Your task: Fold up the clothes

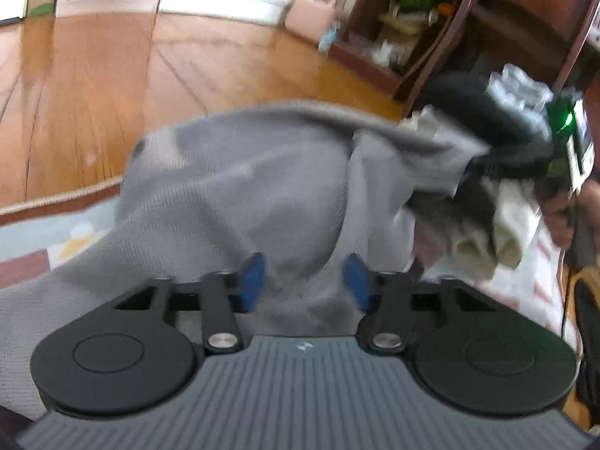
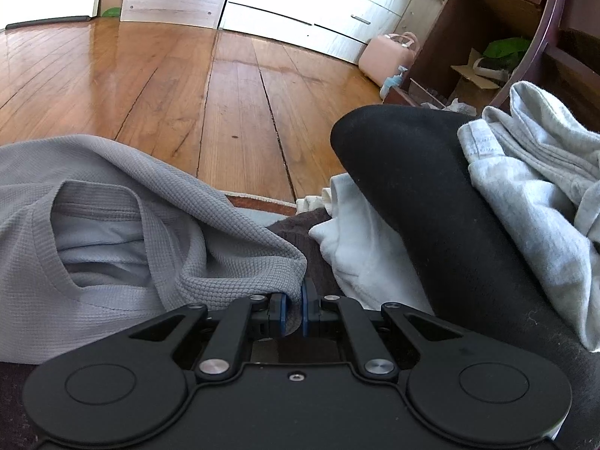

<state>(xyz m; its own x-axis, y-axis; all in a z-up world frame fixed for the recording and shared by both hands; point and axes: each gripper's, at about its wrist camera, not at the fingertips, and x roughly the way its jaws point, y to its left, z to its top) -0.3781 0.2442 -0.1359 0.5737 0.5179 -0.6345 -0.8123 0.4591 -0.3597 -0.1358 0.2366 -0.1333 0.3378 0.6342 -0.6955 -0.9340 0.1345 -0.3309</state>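
Right gripper (image 2: pixel 293 305) pinched the grey shirt's (image 2: pixel 112 292) edge; left gripper (image 1: pixel 304 281) stood open astride its cloth, ungripped; lifting then could have slumped that side.

You are working over a glossy wooden plank floor (image 2: pixel 232 86), daylight glaring off its boards. Pale cabinets with drawers (image 2: pixel 322 3) are lining the far wall, washed out by the light. A pink case (image 2: pixel 386 54) is sitting on the floor at their base, a small blue pump bottle (image 2: pixel 393 80) just beside it. To the right a dark wooden shelf unit (image 2: pixel 483 37) is holding cardboard and something green. A patterned rug (image 1: pixel 56 232) with a pale braided edge is lying nearest you.
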